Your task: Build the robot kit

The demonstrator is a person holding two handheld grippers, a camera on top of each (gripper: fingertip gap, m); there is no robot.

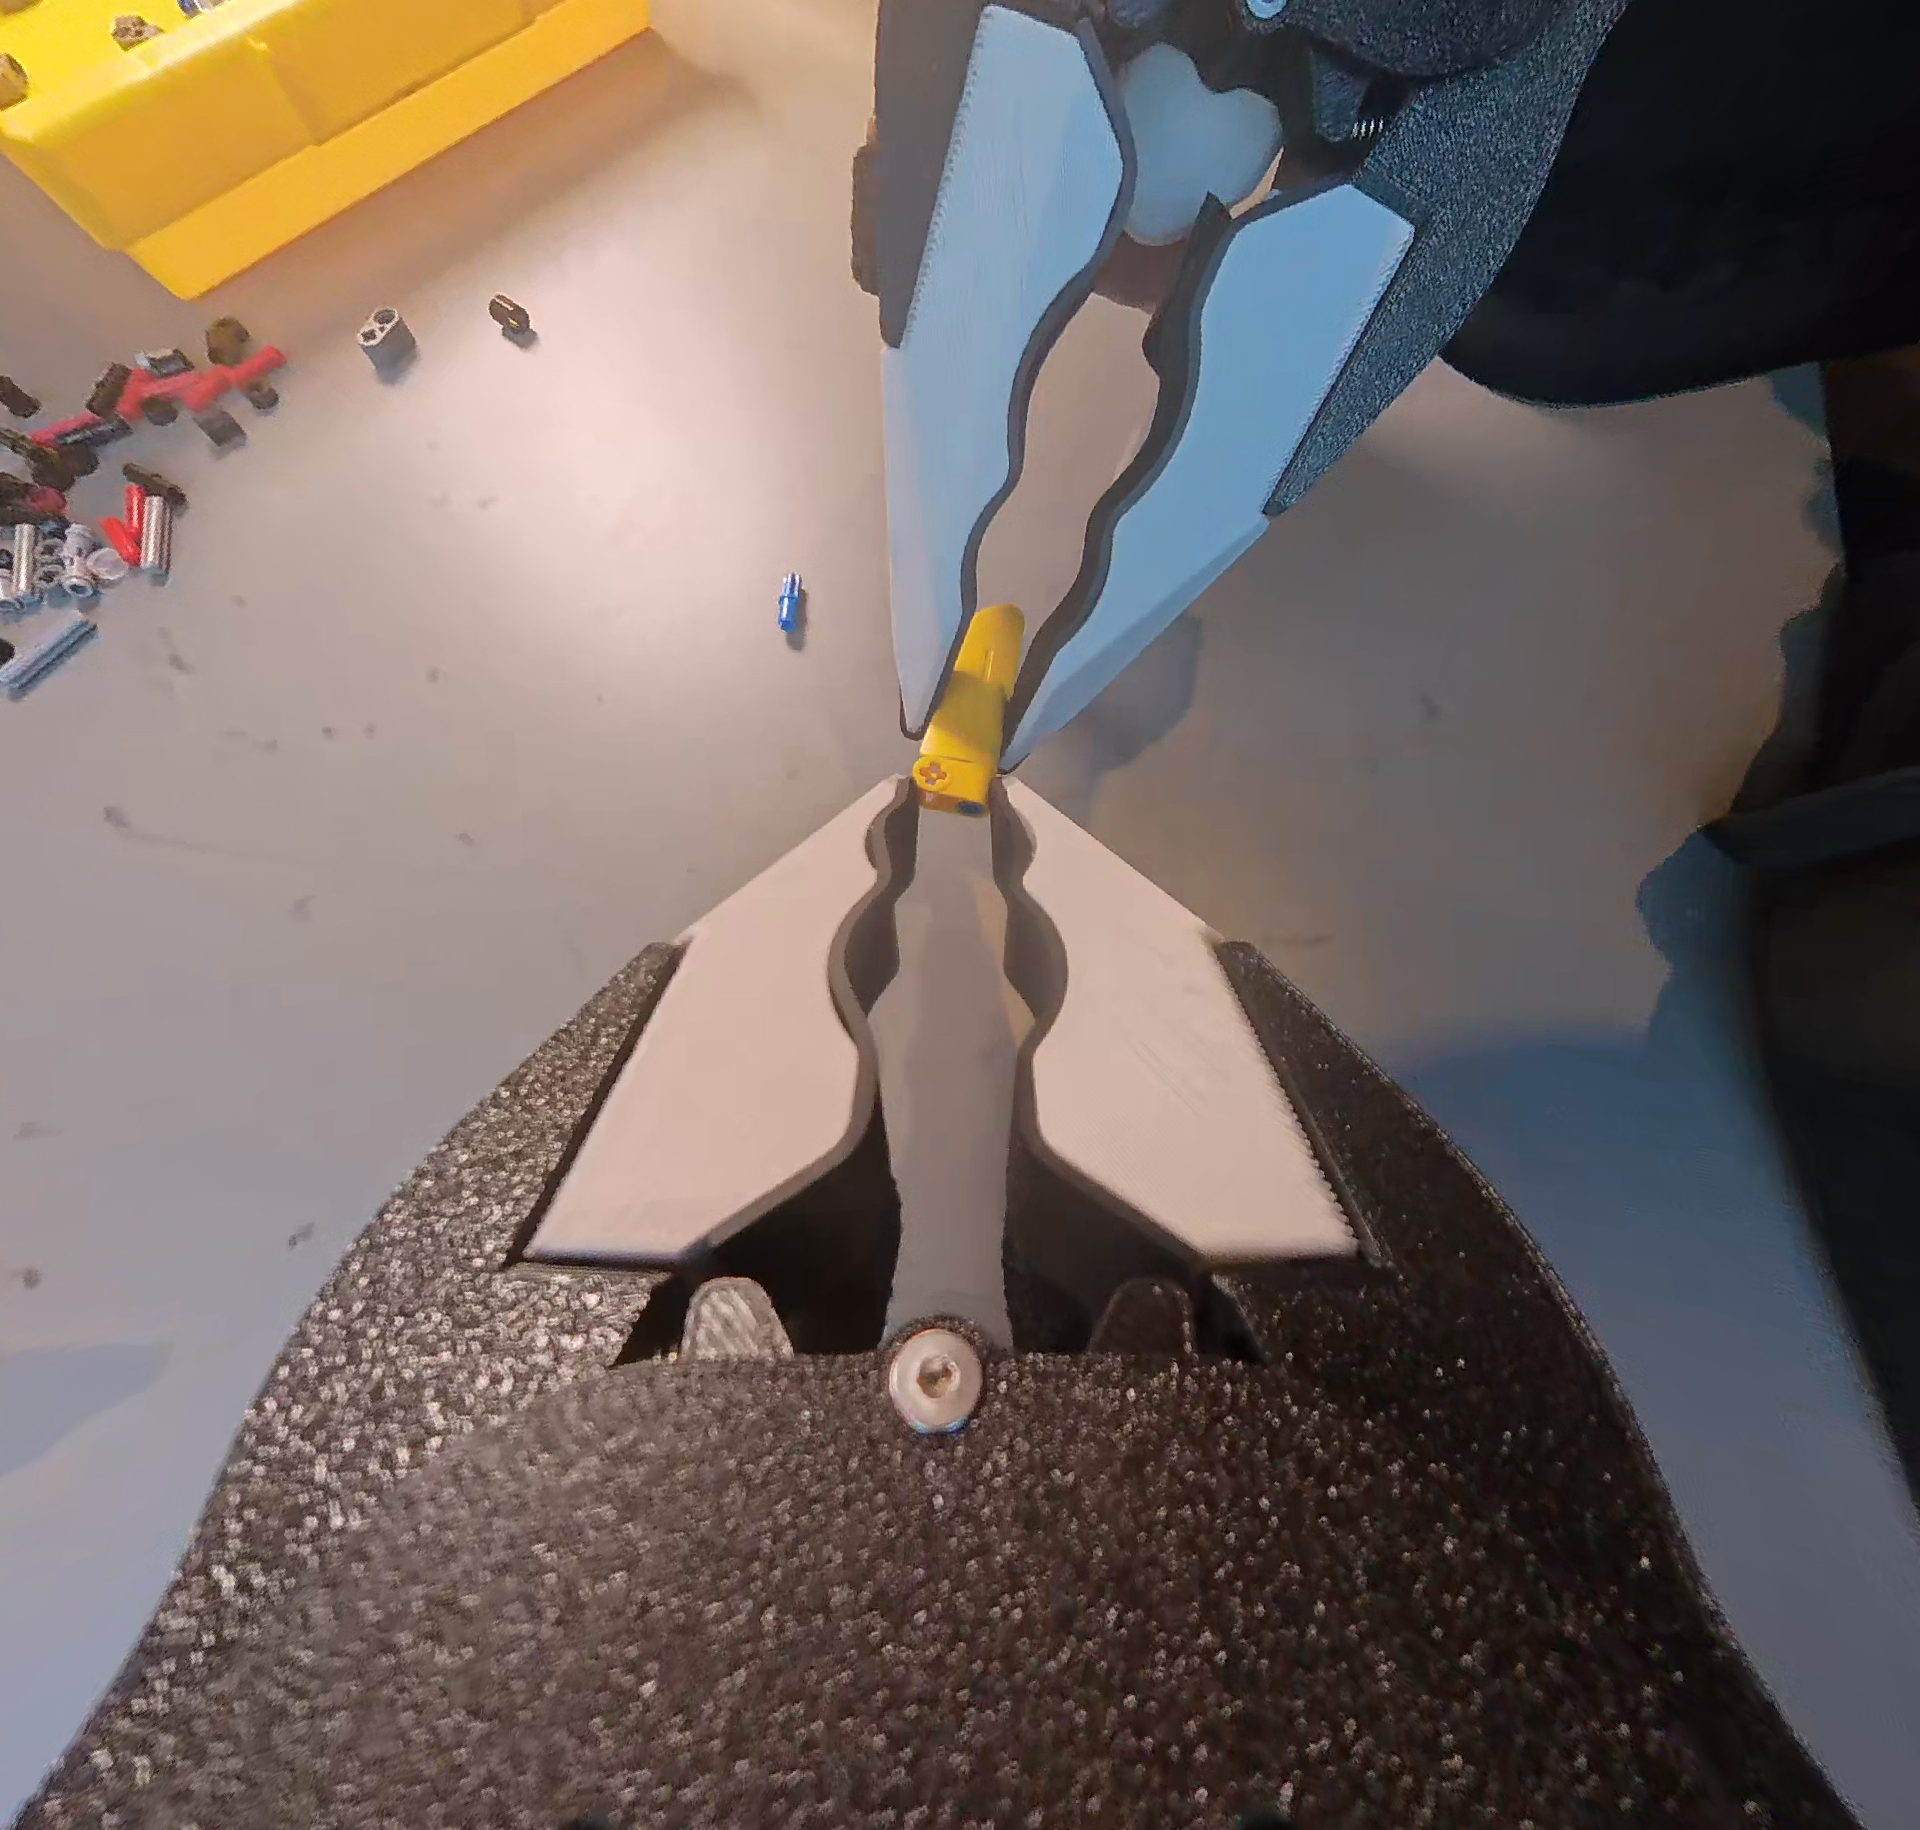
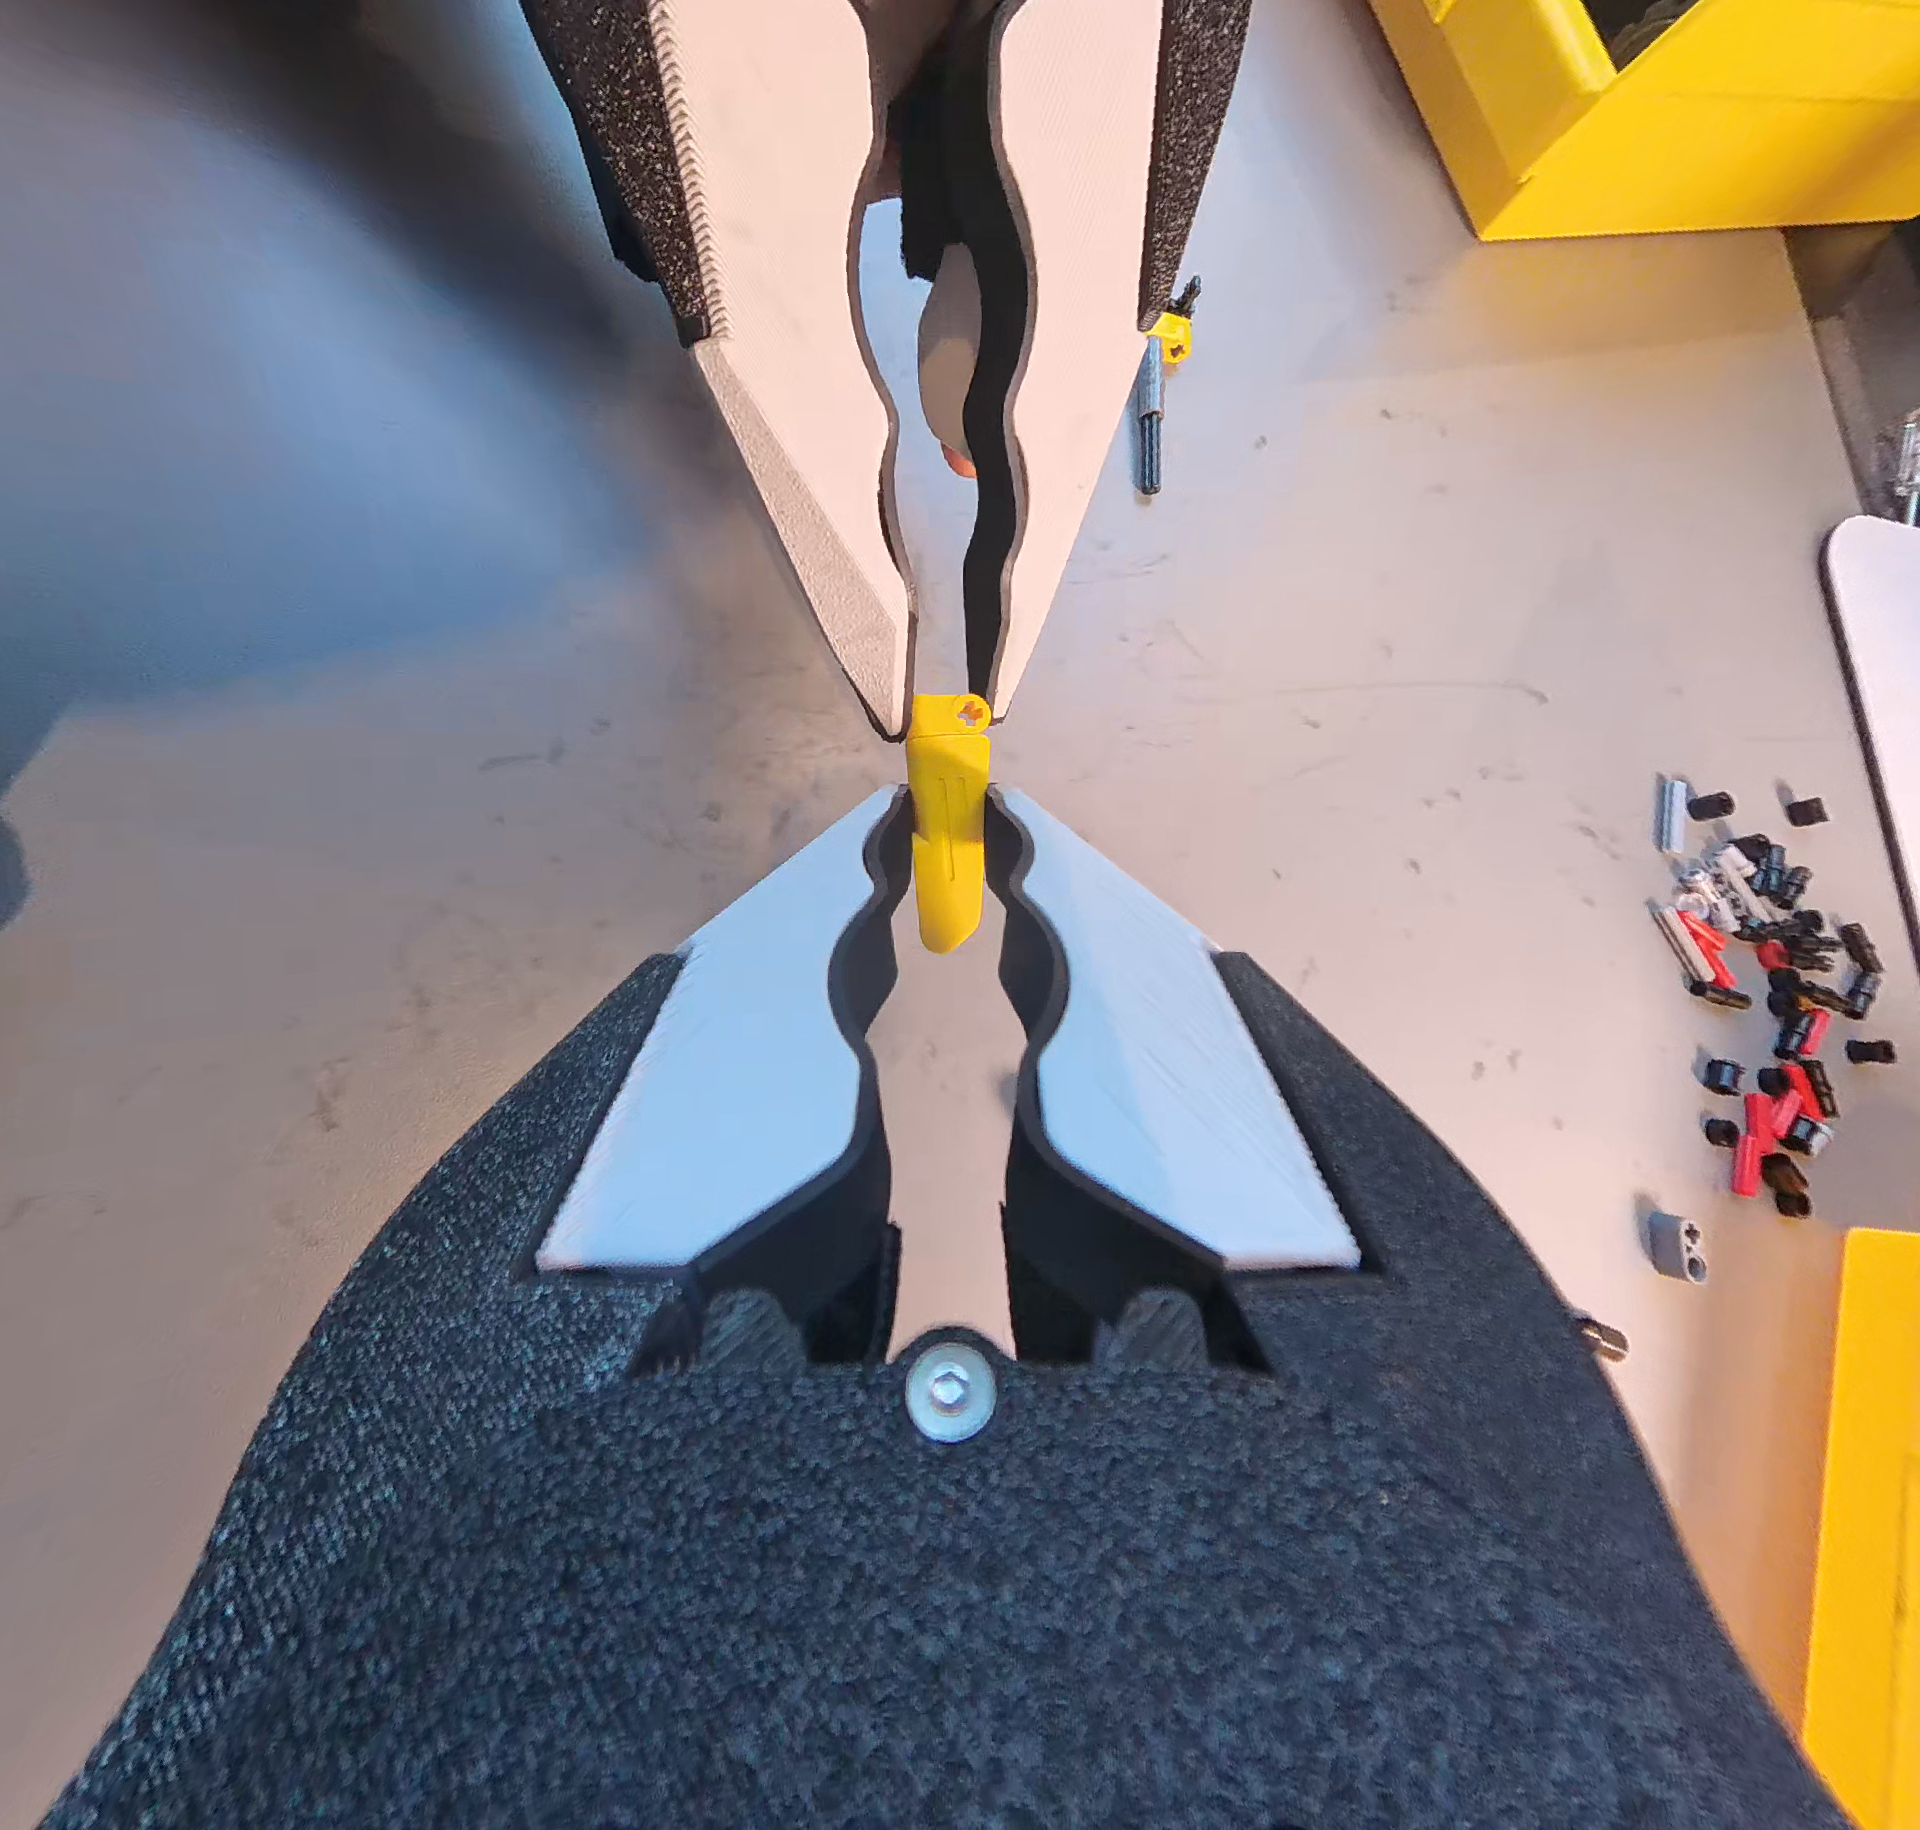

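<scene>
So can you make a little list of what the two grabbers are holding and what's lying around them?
left gripper: shut on the end of the yellow piece
right gripper: shut on the same yellow piece, at its longer rounded part
grippers: tip to tip, above the table
blue pin: lying alone on the table
loose small parts: black, red and grey, in a heap
yellow bins: at the table's edge, small parts inside

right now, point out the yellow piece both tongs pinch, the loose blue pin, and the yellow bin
yellow piece (image 2: 945, 845): right wrist view, on its grooved body
blue pin (image 1: 791, 600): left wrist view, on its middle
yellow bin (image 1: 343, 107): left wrist view, on its outer wall
</scene>
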